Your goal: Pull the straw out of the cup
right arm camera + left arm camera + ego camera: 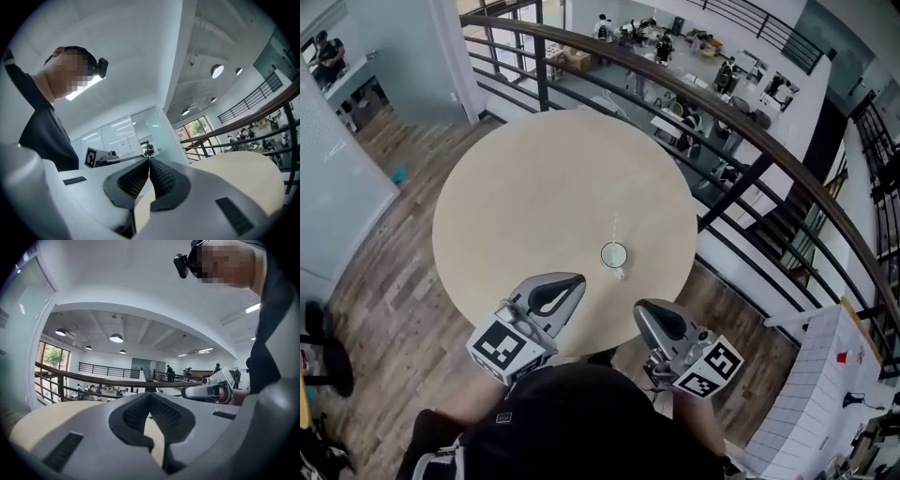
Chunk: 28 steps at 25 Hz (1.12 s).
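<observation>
A small cup (614,255) stands on the round beige table (525,206), right of its middle and towards the near edge. A thin pale straw (615,229) rises from it and leans away from me. My left gripper (577,279) hovers over the near edge, just left of the cup, its jaws shut with nothing between them. My right gripper (639,307) is at the table's rim, a little nearer than the cup, also shut and empty. The two gripper views point level past each other, with the left gripper (150,395) and the right gripper (149,159) both showing closed tips; the cup is hidden in both.
A dark curved railing (741,112) runs just behind and to the right of the table, with an open drop to a lower floor beyond it. Wooden flooring (384,291) surrounds the table. A white board (825,394) stands at the lower right.
</observation>
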Each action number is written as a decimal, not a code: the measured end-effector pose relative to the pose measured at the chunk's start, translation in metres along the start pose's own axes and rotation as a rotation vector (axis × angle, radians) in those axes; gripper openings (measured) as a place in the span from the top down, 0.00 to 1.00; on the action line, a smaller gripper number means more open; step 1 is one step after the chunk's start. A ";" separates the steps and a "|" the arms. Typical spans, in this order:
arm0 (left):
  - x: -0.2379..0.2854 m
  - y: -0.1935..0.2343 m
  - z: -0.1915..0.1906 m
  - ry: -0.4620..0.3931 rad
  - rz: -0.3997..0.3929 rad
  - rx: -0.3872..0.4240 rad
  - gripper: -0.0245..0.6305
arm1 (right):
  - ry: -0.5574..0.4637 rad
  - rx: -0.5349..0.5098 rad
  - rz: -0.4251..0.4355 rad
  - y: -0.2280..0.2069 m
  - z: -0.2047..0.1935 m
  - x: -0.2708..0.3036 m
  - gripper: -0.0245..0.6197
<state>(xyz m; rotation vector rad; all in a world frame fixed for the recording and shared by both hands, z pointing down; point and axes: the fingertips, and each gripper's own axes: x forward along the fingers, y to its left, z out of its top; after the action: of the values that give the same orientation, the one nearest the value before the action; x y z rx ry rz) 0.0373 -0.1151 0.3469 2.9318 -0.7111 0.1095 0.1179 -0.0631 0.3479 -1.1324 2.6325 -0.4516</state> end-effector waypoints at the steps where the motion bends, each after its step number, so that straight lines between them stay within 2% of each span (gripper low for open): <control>1: 0.007 0.006 0.000 0.002 0.020 -0.006 0.95 | 0.014 0.001 0.023 -0.007 0.002 0.005 0.93; 10: 0.074 0.030 -0.005 0.027 0.133 -0.037 0.95 | 0.132 0.042 0.159 -0.071 -0.008 0.019 0.93; 16: 0.089 0.045 -0.012 0.037 0.179 -0.057 0.95 | 0.173 0.055 0.226 -0.094 -0.012 0.037 0.93; 22: 0.088 0.063 -0.037 0.072 0.196 -0.078 0.95 | 0.183 0.055 0.189 -0.111 -0.025 0.056 0.93; 28: 0.085 0.090 -0.066 0.110 0.137 -0.113 0.95 | 0.208 0.019 0.112 -0.118 -0.050 0.089 0.93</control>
<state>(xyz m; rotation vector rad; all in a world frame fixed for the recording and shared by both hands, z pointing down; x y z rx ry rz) 0.0685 -0.2233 0.4293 2.7449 -0.8704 0.2332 0.1192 -0.1957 0.4295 -0.9733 2.8449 -0.5993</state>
